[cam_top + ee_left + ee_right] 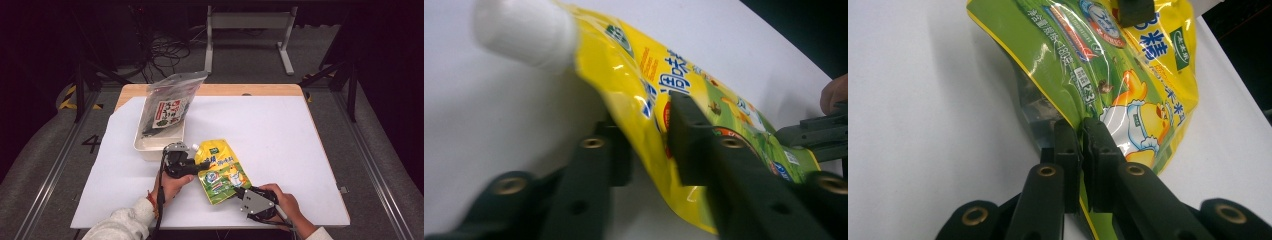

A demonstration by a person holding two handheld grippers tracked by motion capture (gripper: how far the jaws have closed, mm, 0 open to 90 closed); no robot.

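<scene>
Glossy yellow-green spouted pouch [220, 171] with white cap, cartoon duck print

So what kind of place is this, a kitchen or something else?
Probably a lab or recording setup, not a kitchen: a white-covered table on grey carpet, loose cables on the floor behind it, and dark metal stands around it.

Overhead light brightens my table [280, 150] against dark surroundings; near my left tongs [651, 150] the pouch [649, 85] glares, its cap [524, 32] blurred.

Dim room w/ grey carpet floor [45, 150], white frame [248, 21], cable tangle [162, 50] behind wooden table [220, 90]
</scene>
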